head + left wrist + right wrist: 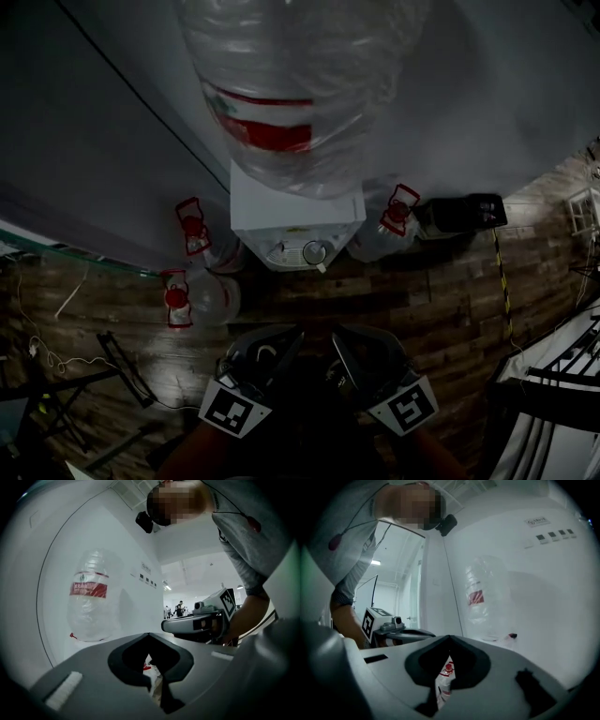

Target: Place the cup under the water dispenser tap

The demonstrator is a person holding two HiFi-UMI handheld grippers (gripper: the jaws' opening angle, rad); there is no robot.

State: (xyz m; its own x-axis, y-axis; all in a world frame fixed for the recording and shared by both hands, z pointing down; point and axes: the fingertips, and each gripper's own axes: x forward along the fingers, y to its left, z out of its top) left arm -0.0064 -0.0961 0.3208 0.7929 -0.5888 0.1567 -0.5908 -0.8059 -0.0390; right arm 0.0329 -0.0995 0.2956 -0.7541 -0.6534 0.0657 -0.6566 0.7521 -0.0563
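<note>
The white water dispenser [295, 220] stands against the wall with a big clear bottle [300, 84] upside down on top. Its taps [314, 253] face me. No cup shows in any view. My left gripper [295, 334] and right gripper [336, 334] are side by side at the bottom of the head view and point at the dispenser. In the left gripper view the jaws [149, 634] meet at the tips with nothing between them, and the bottle [89, 597] is ahead on the left. The right gripper [450, 637] is likewise shut and empty, with the bottle [480, 597] ahead.
Spare water bottles with red caps lie on the wooden floor left [176, 298] and right [398, 211] of the dispenser. A black box [464, 213] sits at the right by the wall. Cables and a black frame [122, 370] are at the left.
</note>
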